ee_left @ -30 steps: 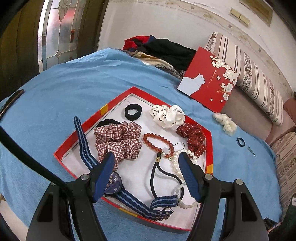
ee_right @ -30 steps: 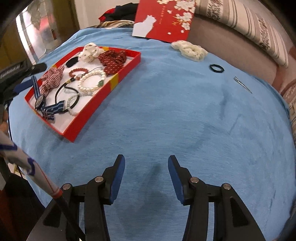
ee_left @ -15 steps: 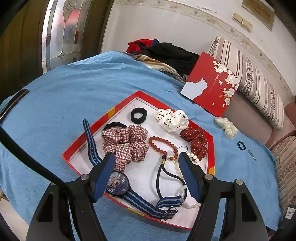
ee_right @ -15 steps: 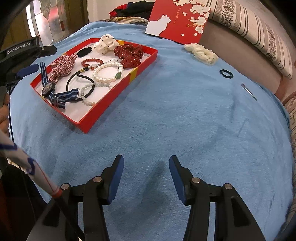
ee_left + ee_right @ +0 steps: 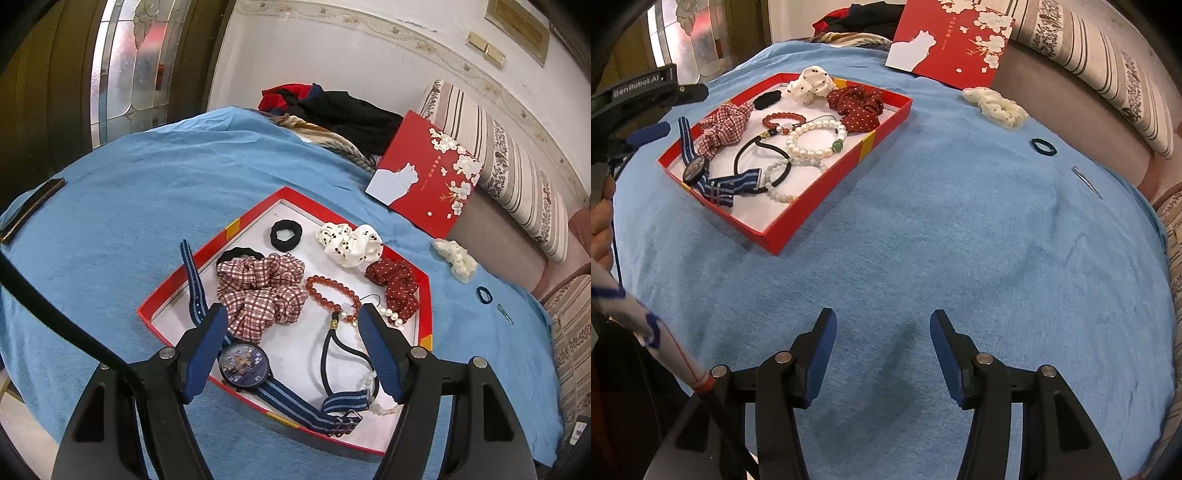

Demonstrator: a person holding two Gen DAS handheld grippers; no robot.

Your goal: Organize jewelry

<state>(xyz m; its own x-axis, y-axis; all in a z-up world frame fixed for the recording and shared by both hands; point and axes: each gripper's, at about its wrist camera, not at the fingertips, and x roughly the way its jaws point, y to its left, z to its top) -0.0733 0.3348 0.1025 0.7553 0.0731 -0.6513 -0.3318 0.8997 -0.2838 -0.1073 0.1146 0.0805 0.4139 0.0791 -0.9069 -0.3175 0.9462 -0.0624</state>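
Observation:
A red tray (image 5: 207,254) (image 5: 812,218) on the blue cloth holds a plaid scrunchie (image 5: 262,291), a striped-strap watch (image 5: 242,365) (image 5: 696,170), a red bead bracelet (image 5: 328,291), a pearl bracelet (image 5: 816,142), a white dotted scrunchie (image 5: 349,243), a dark red scrunchie (image 5: 858,105) and black hair ties (image 5: 286,234). My left gripper (image 5: 291,347) is open and empty above the tray's near end. My right gripper (image 5: 882,350) is open and empty over bare cloth, right of the tray. Outside the tray lie a cream scrunchie (image 5: 995,105), a dark hair tie (image 5: 1043,146) and a hair clip (image 5: 1086,181).
A red box lid with a white cat (image 5: 424,173) (image 5: 953,40) leans against a striped cushion (image 5: 517,177) at the back. Clothes (image 5: 332,107) are piled behind the cloth. A dark flat object (image 5: 31,206) lies at the cloth's left edge.
My left gripper has pulled back and up from the tray. My right gripper has shifted so that the tray and the loose items sit nearer the view's middle. Both stay open.

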